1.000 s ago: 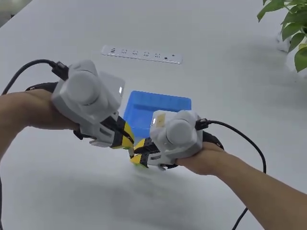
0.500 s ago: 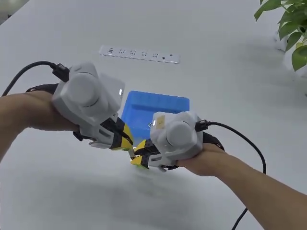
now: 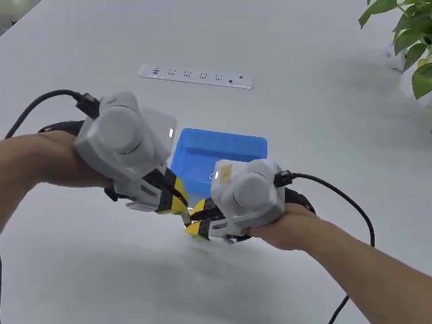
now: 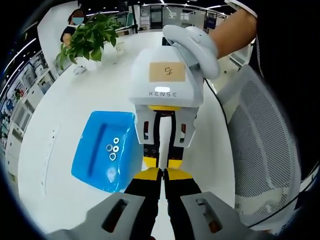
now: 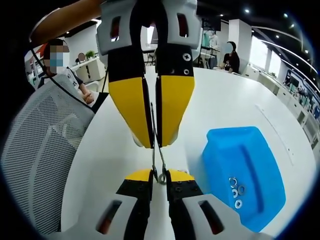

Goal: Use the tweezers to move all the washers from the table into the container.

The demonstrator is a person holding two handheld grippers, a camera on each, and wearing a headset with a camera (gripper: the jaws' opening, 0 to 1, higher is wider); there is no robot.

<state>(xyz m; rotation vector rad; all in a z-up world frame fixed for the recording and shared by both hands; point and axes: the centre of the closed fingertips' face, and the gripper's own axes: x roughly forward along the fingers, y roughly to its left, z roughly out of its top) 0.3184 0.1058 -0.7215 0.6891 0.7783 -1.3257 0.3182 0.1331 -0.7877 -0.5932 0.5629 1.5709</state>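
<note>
White surface (image 3: 324,108) runs across the head view, and nearest on it come the person's two forearms, each hand holding a grey gripper body; the left tongs (image 3: 179,199) reach in from 9 o'clock and the right tongs (image 3: 196,226) from 4 o'clock, their yellow tips meeting nose to nose just at the near edge of the blue container (image 3: 229,152); a black cable (image 3: 337,196) trails off the right gripper toward 5 o'clock; in the right gripper view the left tongs hang down from 12 o'clock, clamped tight on the thin metal tweezers (image 5: 157,157), whose points come down between the right tongs' yellow tips at 6 o'clock; those tips stand narrowly apart on either side of the tweezers, and whether they press on it I cannot tell; something small sits at the tweezers' points, too small to name; the container lies just beside, at 4 o'clock in that view and at 9 o'clock in the left gripper view, with a few washers (image 4: 113,148) grouped on its floor; a mesh chair (image 4: 270,150) stands past the surface's edge at 3 o'clock in the left gripper view; farther off in the head view a white power strip (image 3: 196,75) lies at 12 o'clock, well apart from the container, and a leafy plant (image 3: 408,40) stands at 2 o'clock.
</note>
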